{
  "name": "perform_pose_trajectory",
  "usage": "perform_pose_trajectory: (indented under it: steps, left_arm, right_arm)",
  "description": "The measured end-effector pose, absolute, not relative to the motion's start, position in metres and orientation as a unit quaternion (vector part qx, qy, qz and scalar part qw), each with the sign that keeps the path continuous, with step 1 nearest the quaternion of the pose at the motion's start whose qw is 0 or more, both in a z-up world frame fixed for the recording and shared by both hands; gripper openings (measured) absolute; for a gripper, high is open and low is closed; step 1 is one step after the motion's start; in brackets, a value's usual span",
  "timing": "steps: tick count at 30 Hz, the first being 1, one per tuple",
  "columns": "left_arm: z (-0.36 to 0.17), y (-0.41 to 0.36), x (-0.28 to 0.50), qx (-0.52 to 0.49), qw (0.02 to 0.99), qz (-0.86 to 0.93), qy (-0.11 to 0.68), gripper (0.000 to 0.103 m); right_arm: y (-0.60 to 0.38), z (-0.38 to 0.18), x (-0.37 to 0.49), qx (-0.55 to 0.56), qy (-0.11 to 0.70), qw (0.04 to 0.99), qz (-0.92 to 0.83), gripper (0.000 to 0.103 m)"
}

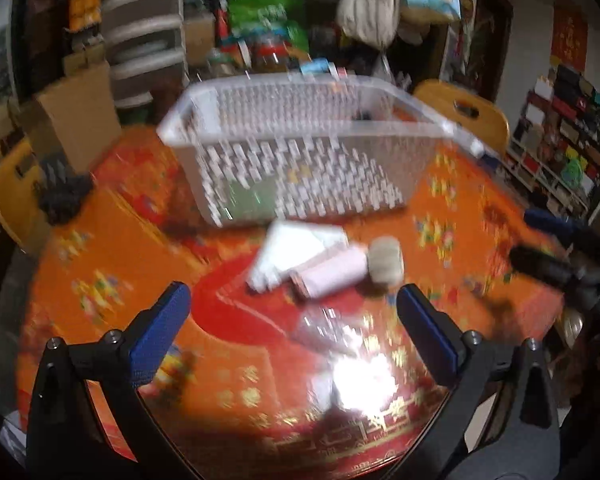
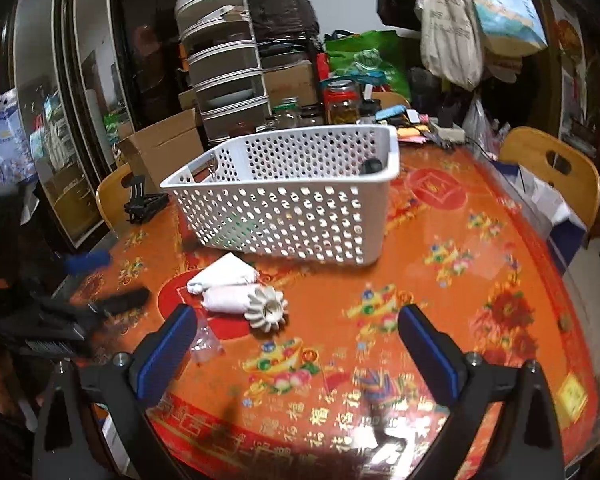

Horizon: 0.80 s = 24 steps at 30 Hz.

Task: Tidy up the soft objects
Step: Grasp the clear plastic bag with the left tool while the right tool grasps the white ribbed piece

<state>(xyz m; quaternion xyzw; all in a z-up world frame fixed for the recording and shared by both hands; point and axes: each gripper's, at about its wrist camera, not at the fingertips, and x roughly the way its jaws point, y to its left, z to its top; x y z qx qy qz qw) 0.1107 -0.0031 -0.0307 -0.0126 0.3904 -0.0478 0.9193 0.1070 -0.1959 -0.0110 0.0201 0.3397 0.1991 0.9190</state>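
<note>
Right wrist: right hand-held gripper (image 2: 294,330) wide open (empty) above table (image 2: 440,280).

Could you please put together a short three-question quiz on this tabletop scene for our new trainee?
1. True or false: the left claw is holding something.
2. What stands behind the white rolled cloths?
3. The ridged white piece lies: A) in the basket, B) on the table.

Key: 1. False, both the left and right claw are open and empty. 2. The white perforated basket. 3. B.
</note>
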Motion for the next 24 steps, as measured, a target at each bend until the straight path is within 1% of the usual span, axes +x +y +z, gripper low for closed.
perform_pose_trajectory:
  steps: [2,4,7,12,15,18,19,20,24]
  left_arm:
    - [-0.047,-0.009,0.113,-0.012,0.914,-0.055,0.401,0.090]
    - [-0.060,-0.015,0.114,-0.008,0.911,-0.063,0.409,0.089]
    - [-0.072,-0.023,0.112,-0.002,0.909,-0.071,0.411,0.088]
    - [-0.084,-0.029,0.118,-0.004,0.908,-0.076,0.411,0.082]
    - [-0.092,-0.033,0.123,-0.004,0.906,-0.081,0.415,0.075]
    - [-0.095,-0.033,0.125,-0.006,0.908,-0.087,0.410,0.066]
    - [-0.096,-0.034,0.125,-0.005,0.908,-0.089,0.409,0.061]
    - [-0.097,-0.034,0.125,-0.004,0.909,-0.091,0.407,0.058]
    - [-0.097,-0.032,0.122,-0.005,0.912,-0.094,0.400,0.054]
  right_arm:
    - [-0.198,-0.019,0.105,0.021,0.343,0.920,0.187,0.090]
    - [-0.199,-0.025,0.105,0.025,0.348,0.919,0.184,0.088]
    - [-0.201,-0.035,0.109,0.032,0.357,0.916,0.183,0.087]
    - [-0.201,-0.043,0.115,0.037,0.364,0.913,0.183,0.087]
    - [-0.195,-0.049,0.120,0.033,0.371,0.909,0.188,0.087]
    - [-0.189,-0.054,0.126,0.029,0.377,0.905,0.194,0.087]
    - [-0.187,-0.055,0.128,0.028,0.379,0.904,0.196,0.087]
    - [-0.183,-0.057,0.131,0.027,0.381,0.903,0.199,0.087]
    - [-0.166,-0.063,0.140,0.017,0.390,0.896,0.213,0.087]
